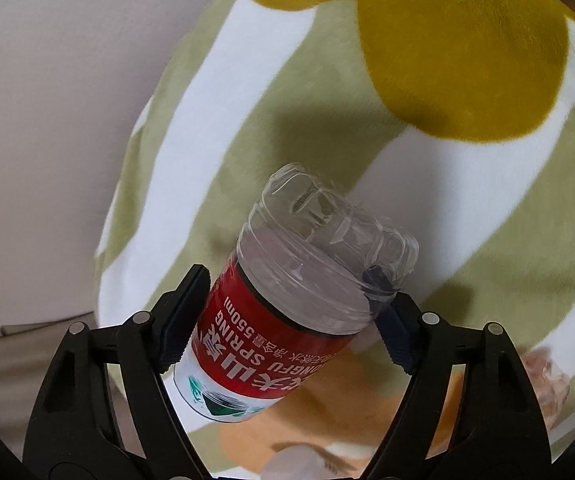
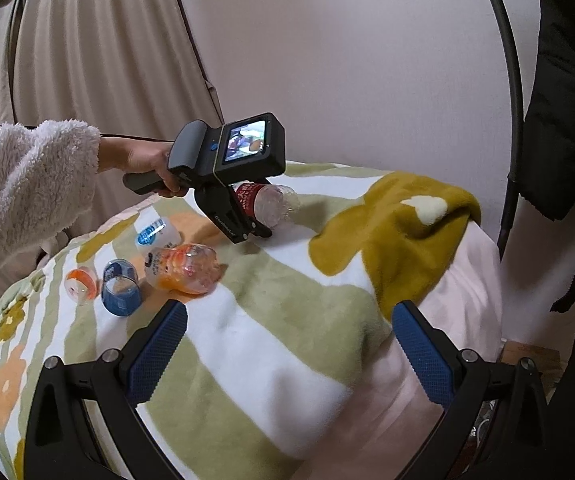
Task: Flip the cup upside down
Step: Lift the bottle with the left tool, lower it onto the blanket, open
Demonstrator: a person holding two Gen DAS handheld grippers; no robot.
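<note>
My left gripper (image 1: 287,316) is shut on a clear cut-bottle cup with a red label (image 1: 283,312). It holds the cup tilted in the air above the striped blanket, its closed ribbed base pointing away and up. The right wrist view shows the same cup (image 2: 267,200) in the left gripper (image 2: 243,208), held by a hand in a fluffy white sleeve. My right gripper (image 2: 287,344) is open and empty, low over the blanket's near side.
The green-and-white striped blanket (image 2: 271,320) covers a bed. An orange-label cup (image 2: 183,268), a blue cup (image 2: 121,288), a small orange cup (image 2: 81,284) and a blue-label white cup (image 2: 155,232) lie at the left. A mustard cloth (image 2: 391,228) lies at the right. A wall stands behind.
</note>
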